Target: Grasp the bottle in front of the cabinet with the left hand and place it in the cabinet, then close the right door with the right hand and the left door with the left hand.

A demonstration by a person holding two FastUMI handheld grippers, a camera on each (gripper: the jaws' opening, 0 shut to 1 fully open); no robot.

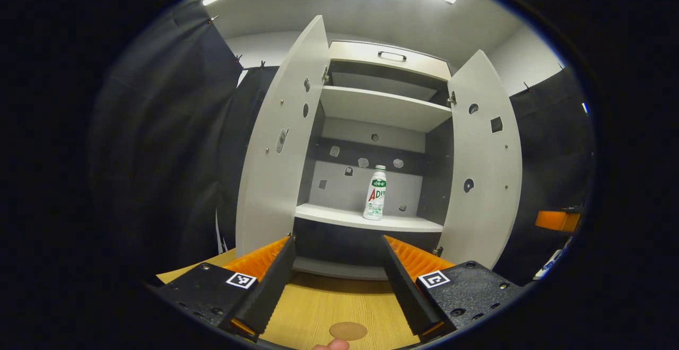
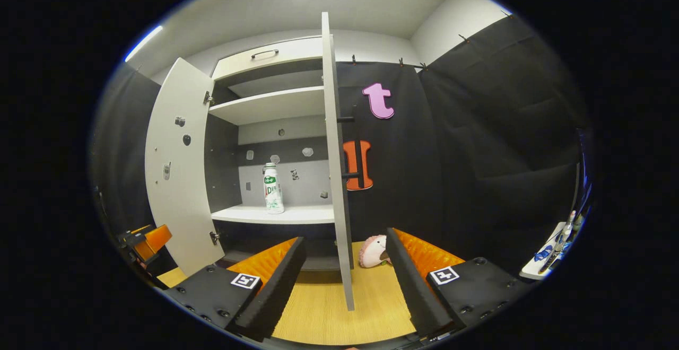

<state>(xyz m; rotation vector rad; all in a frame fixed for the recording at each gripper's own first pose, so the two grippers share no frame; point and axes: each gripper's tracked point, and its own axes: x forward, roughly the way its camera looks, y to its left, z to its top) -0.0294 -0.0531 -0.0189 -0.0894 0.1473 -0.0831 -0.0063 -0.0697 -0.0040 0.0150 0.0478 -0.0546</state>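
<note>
Bottle [image 1: 375, 192]: stands upright on the cabinet's middle shelf [image 1: 339, 216], cap up, long axis vertical, toward the right; it looks already delivered.
Left tool [image 1: 338, 278]: your fingers are spread apart and empty, drawn back over the wooden bench [image 1: 318, 307], facing the opening (free for its door).
Right tool [image 2: 345, 281]: spread apart too, straddling the right door [image 2: 335, 169] edge-on, likely lined up to push it shut.
Left door [image 1: 281, 143]: wide open.

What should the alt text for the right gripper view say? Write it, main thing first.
An open right gripper faces the edge of the cabinet's open right door. A white bottle stands upright on the cabinet shelf, the left door is open, and a pink plush toy lies on the wooden table.
</note>
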